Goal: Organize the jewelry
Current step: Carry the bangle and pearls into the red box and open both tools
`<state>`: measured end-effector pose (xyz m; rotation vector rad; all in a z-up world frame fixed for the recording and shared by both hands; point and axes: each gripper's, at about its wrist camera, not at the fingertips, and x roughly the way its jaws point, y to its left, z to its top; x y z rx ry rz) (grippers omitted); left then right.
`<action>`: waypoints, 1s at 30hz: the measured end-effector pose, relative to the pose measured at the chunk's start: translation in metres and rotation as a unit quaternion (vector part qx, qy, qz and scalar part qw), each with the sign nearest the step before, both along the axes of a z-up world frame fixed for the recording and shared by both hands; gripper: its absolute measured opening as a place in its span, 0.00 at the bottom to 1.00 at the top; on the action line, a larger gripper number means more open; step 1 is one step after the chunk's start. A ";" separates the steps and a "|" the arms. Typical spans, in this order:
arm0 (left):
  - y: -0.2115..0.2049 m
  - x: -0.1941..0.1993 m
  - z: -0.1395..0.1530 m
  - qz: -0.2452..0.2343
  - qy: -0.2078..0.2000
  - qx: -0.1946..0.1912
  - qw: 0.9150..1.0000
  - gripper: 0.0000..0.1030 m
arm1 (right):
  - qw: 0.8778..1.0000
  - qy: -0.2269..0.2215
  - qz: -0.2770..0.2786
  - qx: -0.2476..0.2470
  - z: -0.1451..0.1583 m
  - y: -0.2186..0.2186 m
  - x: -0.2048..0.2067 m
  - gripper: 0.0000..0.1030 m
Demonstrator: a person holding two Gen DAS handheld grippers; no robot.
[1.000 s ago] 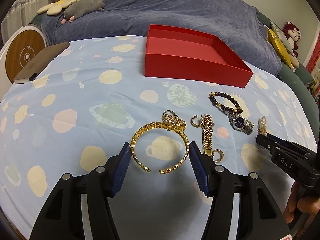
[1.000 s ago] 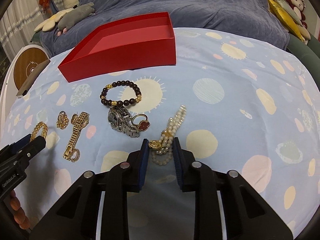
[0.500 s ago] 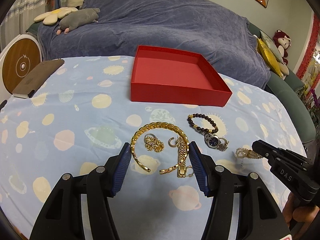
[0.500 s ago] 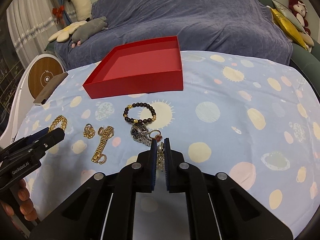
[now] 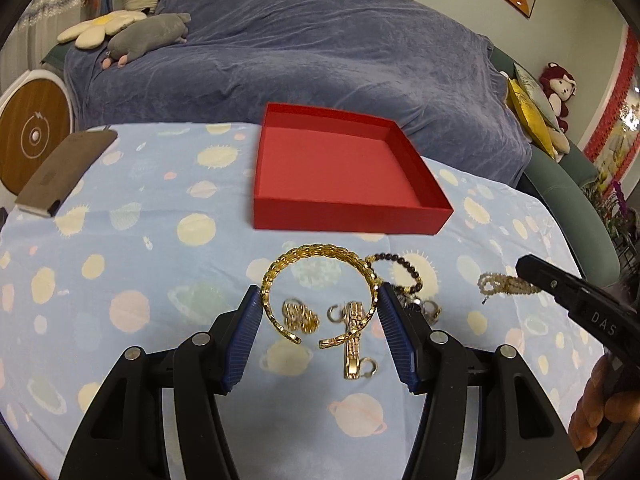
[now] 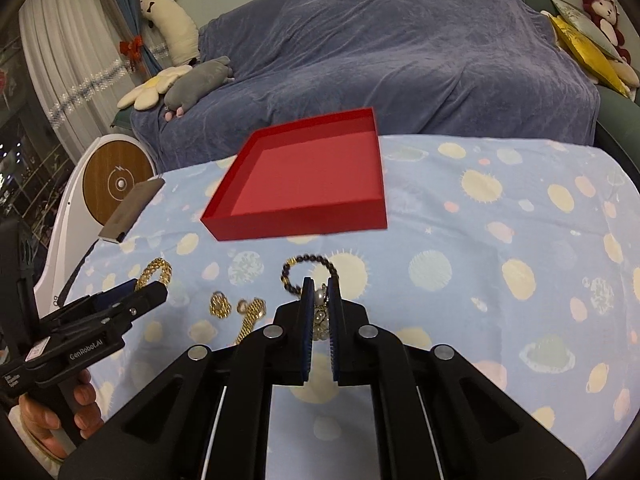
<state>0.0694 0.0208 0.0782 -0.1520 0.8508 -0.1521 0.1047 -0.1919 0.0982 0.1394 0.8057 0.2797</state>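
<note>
My left gripper (image 5: 318,304) is shut on a gold cuff bangle (image 5: 316,254) and holds it above the table; it also shows in the right wrist view (image 6: 154,272). My right gripper (image 6: 320,300) is shut on a pearl bracelet (image 6: 319,312), which sticks out of it in the left wrist view (image 5: 500,284). An open, empty red box (image 5: 340,172) sits further back (image 6: 304,176). On the cloth lie a gold ring cluster (image 5: 298,316), a gold watch band (image 5: 352,340) and a dark bead bracelet (image 5: 400,270).
A blue tablecloth (image 5: 140,240) with planet prints covers the table. A brown phone-like slab (image 5: 64,172) lies at the far left edge. A sofa under a blue blanket (image 5: 320,60) stands behind. A silver watch (image 5: 428,308) is partly hidden by my left finger.
Both grippers have risen from the table with their jewelry. The right gripper closed on the pearl bracelet and lifted it. The left lifted the gold bangle.
</note>
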 end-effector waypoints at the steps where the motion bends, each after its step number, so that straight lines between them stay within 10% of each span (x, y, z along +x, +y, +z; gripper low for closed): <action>1: 0.000 0.008 0.006 -0.003 -0.005 0.005 1.000 0.55 | 1.000 -0.005 0.003 -0.003 0.007 0.002 0.010 0.06; 12: -0.005 0.172 0.025 -0.012 -0.014 0.019 1.000 0.55 | 0.999 -0.029 0.014 -0.004 0.038 0.035 0.176 0.06; 22: -0.006 0.301 -0.028 0.013 0.047 0.008 0.999 0.55 | 1.000 0.012 0.009 -0.021 -0.020 0.052 0.286 0.06; 30: -0.009 0.325 -0.052 0.032 0.067 0.035 0.997 0.62 | 0.998 0.041 -0.005 -0.056 -0.051 0.046 0.307 0.14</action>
